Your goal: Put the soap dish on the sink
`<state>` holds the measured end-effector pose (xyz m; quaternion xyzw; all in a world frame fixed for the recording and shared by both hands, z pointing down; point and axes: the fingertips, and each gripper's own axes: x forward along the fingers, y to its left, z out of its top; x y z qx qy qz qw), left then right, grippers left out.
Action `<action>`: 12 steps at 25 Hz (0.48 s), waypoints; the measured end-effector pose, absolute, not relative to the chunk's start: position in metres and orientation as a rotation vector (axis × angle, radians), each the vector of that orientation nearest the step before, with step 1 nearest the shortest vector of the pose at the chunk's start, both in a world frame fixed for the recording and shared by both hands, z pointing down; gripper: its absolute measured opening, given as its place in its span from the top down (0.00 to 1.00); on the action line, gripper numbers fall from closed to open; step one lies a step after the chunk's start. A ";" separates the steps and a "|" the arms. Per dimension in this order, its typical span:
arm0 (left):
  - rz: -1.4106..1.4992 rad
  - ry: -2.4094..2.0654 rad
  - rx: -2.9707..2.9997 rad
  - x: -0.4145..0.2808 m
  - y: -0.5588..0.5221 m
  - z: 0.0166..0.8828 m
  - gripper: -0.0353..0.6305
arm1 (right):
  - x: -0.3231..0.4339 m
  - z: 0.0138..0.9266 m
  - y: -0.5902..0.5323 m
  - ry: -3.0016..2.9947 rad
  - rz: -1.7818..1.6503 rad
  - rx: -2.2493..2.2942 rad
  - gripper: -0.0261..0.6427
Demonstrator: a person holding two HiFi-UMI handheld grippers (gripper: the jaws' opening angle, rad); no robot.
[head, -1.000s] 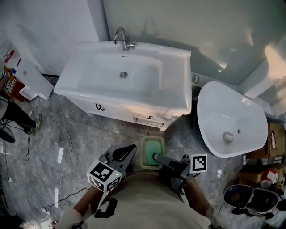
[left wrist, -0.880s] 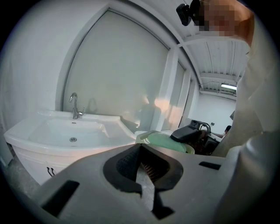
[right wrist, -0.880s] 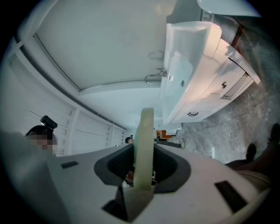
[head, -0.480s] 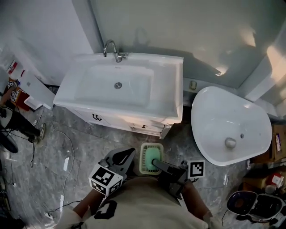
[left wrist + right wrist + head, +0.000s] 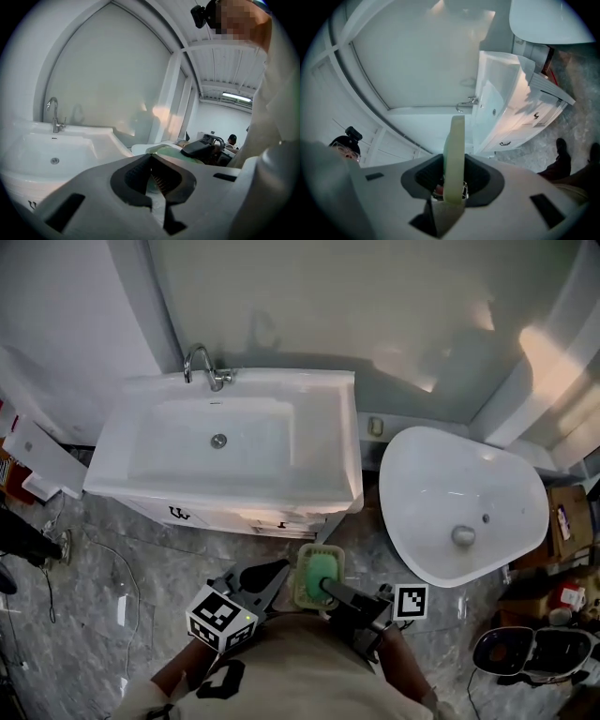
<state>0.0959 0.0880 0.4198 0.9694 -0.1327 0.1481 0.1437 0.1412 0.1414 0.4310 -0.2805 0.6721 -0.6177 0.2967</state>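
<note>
The pale green soap dish (image 5: 319, 575) hangs over the marble floor in front of the vanity, with my right gripper (image 5: 324, 587) shut on its near edge. In the right gripper view the dish (image 5: 454, 154) stands edge-on between the dark pads. The white sink (image 5: 319, 442) with its chrome faucet (image 5: 201, 364) lies ahead and to the left in the head view. My left gripper (image 5: 275, 572) hovers just left of the dish, apart from it, its tips touching and nothing between them (image 5: 151, 159). The sink (image 5: 89, 140) fills the left of the left gripper view.
A white oval basin (image 5: 469, 474) lies on the floor right of the vanity. A vanity drawer (image 5: 330, 526) hangs ajar near the dish. A white panel (image 5: 37, 463) leans at the left. Boxes (image 5: 567, 521) and a round appliance (image 5: 530, 652) crowd the right edge.
In the head view the sink and oval basin have slid left and downward as I move. Both grippers keep their places before me, the dish still gripped.
</note>
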 end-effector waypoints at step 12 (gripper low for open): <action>0.292 -0.467 2.724 0.007 -0.057 0.419 0.92 | 0.072 0.430 0.030 1.820 -1.680 -0.841 0.77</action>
